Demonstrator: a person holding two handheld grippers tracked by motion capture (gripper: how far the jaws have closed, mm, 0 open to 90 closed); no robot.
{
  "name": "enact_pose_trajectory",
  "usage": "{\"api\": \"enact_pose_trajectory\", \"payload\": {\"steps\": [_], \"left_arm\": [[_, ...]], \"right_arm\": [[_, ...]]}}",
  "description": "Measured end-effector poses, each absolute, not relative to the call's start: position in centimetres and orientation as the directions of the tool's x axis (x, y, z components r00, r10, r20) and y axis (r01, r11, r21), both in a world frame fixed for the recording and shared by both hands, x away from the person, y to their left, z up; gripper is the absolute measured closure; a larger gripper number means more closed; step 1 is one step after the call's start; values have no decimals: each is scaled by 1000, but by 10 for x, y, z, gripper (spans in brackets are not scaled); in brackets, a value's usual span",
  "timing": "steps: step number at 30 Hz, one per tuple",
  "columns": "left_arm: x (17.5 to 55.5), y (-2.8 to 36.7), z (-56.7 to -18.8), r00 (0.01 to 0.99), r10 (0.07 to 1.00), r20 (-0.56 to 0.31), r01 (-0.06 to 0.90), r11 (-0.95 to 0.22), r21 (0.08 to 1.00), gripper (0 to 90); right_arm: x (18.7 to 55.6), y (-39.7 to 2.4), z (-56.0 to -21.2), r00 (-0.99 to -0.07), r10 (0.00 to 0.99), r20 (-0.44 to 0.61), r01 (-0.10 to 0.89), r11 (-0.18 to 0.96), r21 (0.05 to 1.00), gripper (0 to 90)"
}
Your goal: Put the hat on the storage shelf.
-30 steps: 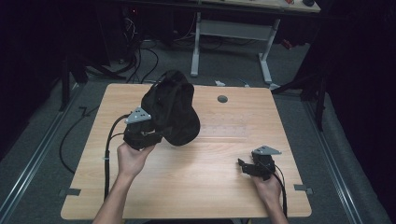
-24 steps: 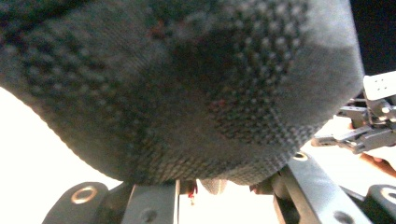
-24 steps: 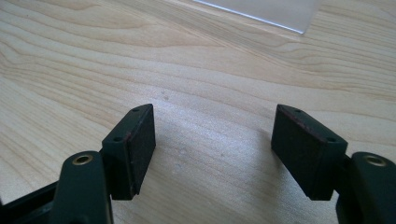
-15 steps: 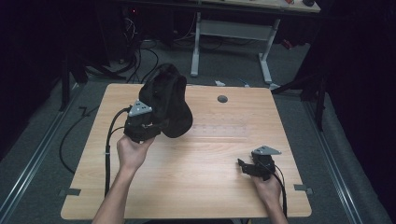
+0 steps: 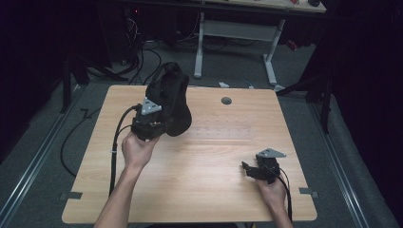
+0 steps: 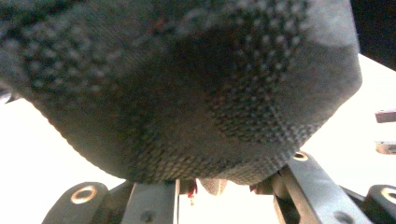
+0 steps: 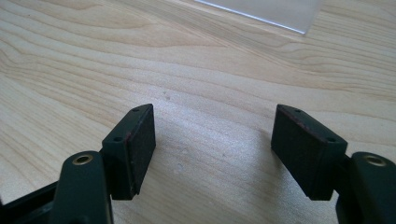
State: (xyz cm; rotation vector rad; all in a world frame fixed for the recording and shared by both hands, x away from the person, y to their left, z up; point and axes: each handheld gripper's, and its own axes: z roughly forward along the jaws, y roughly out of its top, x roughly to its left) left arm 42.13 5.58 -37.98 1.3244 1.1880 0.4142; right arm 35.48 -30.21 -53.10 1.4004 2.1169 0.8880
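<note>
A black woven fabric bag (image 5: 170, 97) hangs lifted above the far left part of the wooden table (image 5: 199, 190). My left gripper (image 5: 159, 122) is shut on its lower edge, held from below by the person's left hand. In the left gripper view the bag's weave (image 6: 187, 84) bulges right over the jaws, and the left gripper (image 6: 205, 186) pinches the cloth at the bottom. My right gripper (image 5: 248, 169) rests low at the near right of the table. In the right gripper view the right gripper (image 7: 212, 140) stands open over bare wood with nothing between its pads.
A round cable hole (image 5: 226, 100) sits in the table's far middle. A clear strip (image 7: 261, 9) lies flat on the wood ahead of the right gripper. Cables (image 5: 138, 52) trail on the floor beyond the table, near a white desk frame (image 5: 237, 28).
My left gripper has carried the bag a little to the left and farther away. The right gripper has stayed where it was.
</note>
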Motion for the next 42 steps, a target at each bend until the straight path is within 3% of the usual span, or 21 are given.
{"api": "enact_pose_trajectory", "payload": {"steps": [30,42], "left_arm": [[424,33,-396,369,872,-322,368,181,912,695],[427,31,-413,365,865,-345,376,202,904,686]], "right_arm": [[355,-302,-531,-388,921,-21,631,283,723,308],[355,-302,-531,-386,922,-19,633,280,722,308]]}}
